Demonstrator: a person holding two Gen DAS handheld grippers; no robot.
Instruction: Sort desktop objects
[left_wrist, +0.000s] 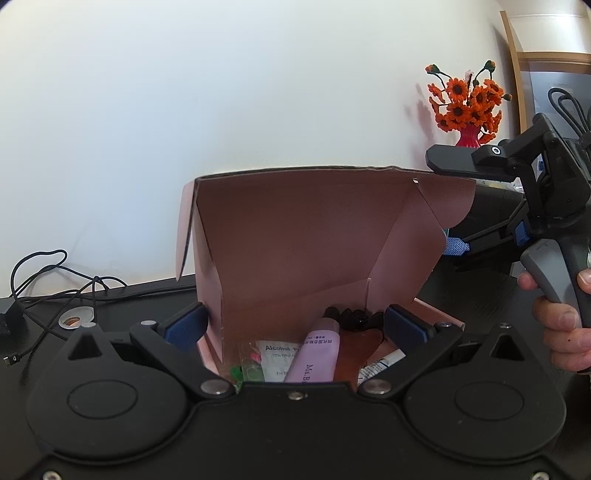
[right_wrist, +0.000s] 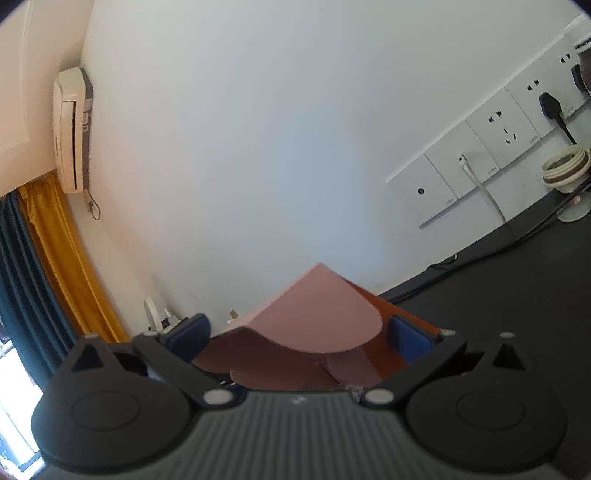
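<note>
Straddling the pink box (left_wrist: 317, 240) with fingers spread, the left gripper (left_wrist: 295, 321) sits nearer its raised lid than the right gripper (right_wrist: 301, 330), likewise spread.

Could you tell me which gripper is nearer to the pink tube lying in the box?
Left. The left gripper hangs open right above the pink tube inside the box. The right gripper is off at the box's right side flap, higher up.

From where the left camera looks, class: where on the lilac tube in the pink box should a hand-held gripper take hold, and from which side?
Grip the lilac tube mid-body, coming from above through the pink box's open top. It leans with its dark cap toward the back, its rounded sides exposed; the raised lid blocks the far side.
</note>
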